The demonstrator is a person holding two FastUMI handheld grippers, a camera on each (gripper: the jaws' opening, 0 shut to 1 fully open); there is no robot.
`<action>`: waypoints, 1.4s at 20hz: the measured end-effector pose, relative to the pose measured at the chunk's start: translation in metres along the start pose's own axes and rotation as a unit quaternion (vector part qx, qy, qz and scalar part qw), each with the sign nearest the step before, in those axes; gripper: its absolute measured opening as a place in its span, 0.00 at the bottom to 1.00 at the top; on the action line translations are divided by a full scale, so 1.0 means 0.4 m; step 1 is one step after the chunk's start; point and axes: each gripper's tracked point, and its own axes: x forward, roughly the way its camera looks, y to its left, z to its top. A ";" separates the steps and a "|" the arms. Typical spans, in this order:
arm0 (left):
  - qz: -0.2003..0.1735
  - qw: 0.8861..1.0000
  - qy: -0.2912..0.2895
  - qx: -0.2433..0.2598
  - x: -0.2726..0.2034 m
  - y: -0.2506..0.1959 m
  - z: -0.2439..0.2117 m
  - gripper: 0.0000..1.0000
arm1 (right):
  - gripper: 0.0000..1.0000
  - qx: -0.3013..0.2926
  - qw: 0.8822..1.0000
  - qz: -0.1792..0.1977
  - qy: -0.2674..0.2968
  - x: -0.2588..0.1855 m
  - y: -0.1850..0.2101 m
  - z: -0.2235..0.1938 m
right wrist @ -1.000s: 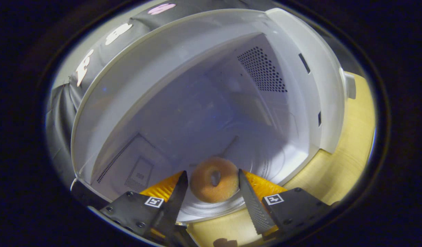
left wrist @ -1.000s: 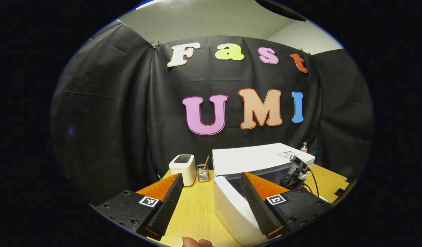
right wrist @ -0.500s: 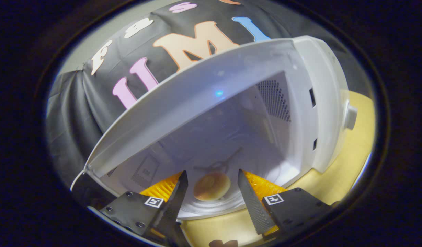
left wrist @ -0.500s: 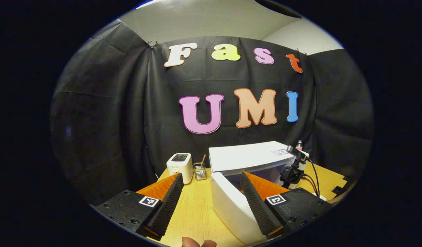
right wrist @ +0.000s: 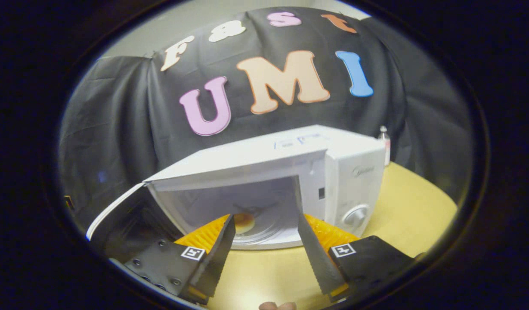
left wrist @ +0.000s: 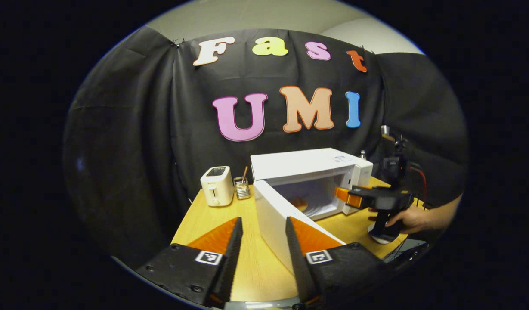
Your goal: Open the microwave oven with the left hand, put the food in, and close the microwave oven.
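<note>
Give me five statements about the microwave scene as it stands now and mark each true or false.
1. The microwave door stands open. True.
2. The doughnut lies inside the microwave on the turntable. True.
3. The right gripper is shut on the doughnut. False: it is open, outside the oven, with the doughnut farther in.
4. The toaster stands on top of the microwave. False: it stands on the table, beside the microwave.
5. The left gripper is open and holds nothing. True.
</note>
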 end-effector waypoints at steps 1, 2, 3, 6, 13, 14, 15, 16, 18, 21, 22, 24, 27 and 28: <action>0.035 0.999 0.003 0.010 -0.004 0.042 -0.011 0.38 | 0.90 -0.012 1.000 0.007 -0.009 -0.030 -0.002 0.036; 0.063 0.998 0.011 0.014 -0.004 0.075 -0.028 0.21 | 0.90 -0.024 0.999 0.013 -0.018 -0.054 -0.004 0.073; 0.077 0.997 0.031 0.007 -0.027 0.091 -0.068 0.04 | 0.84 -0.037 0.999 0.016 -0.026 -0.070 -0.008 0.111; 0.071 0.993 0.068 -0.062 -0.040 0.052 -0.161 0.00 | 0.84 -0.055 0.996 0.031 -0.056 -0.120 -0.013 0.235; 0.136 0.974 0.150 -0.096 -0.098 0.004 -0.332 0.02 | 0.84 -0.024 0.989 0.070 -0.126 -0.166 -0.023 0.506; 0.142 0.972 0.158 -0.097 -0.106 -0.005 -0.349 0.02 | 0.84 -0.027 0.989 0.067 -0.127 -0.163 -0.038 0.513; 0.149 0.970 0.165 -0.095 -0.116 -0.012 -0.363 0.01 | 0.84 -0.029 0.990 0.066 -0.121 -0.159 -0.059 0.506; 0.154 0.969 0.168 -0.091 -0.120 -0.021 -0.370 0.01 | 0.89 -0.027 0.991 0.067 -0.116 -0.160 -0.069 0.501; 0.163 0.966 0.175 -0.094 -0.129 -0.041 -0.381 0.01 | 0.84 -0.028 0.990 0.068 -0.124 -0.168 -0.091 0.520; 0.176 0.960 0.187 -0.115 -0.133 -0.074 -0.401 0.01 | 0.84 -0.048 0.987 0.070 -0.139 -0.182 -0.120 0.553; 0.178 0.958 0.188 -0.120 -0.133 -0.089 -0.405 0.01 | 0.84 -0.051 0.986 0.071 -0.145 -0.191 -0.133 0.563; 0.178 0.959 0.185 -0.124 -0.126 -0.114 -0.395 0.01 | 0.84 -0.052 0.985 0.068 -0.151 -0.198 -0.162 0.584; 0.183 0.959 0.187 -0.112 -0.118 -0.138 -0.392 0.01 | 0.84 -0.043 0.985 0.065 -0.154 -0.202 -0.207 0.603; 0.179 0.959 0.187 -0.112 -0.111 -0.154 -0.387 0.01 | 0.84 -0.042 0.985 0.064 -0.154 -0.205 -0.221 0.603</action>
